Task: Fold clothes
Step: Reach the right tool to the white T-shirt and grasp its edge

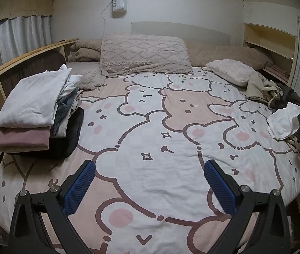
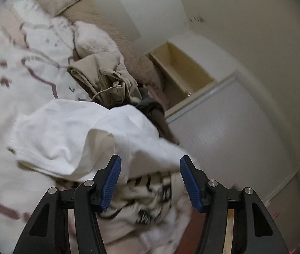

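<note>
Between my right claw [image 2: 150,177], its blue pads parted and pressing on nothing, a white shirt [image 2: 82,135] drapes just ahead, over a printed garment [image 2: 150,201] beneath. Bear-print bedding [image 1: 150,127] spreads under my left claw [image 1: 150,180], also released and empty (hovering above bare cover). Folded clothes [image 1: 33,110] are stacked far left; unfolded beige clothes [image 2: 107,78] lie beyond the shirt.

Each claw, left [image 1: 150,187] and right [image 2: 150,180], has black angular plastic arms with round silver screws at the pivots. The fingers [image 1: 78,187] carry blue, ribbed rubber pads.
</note>
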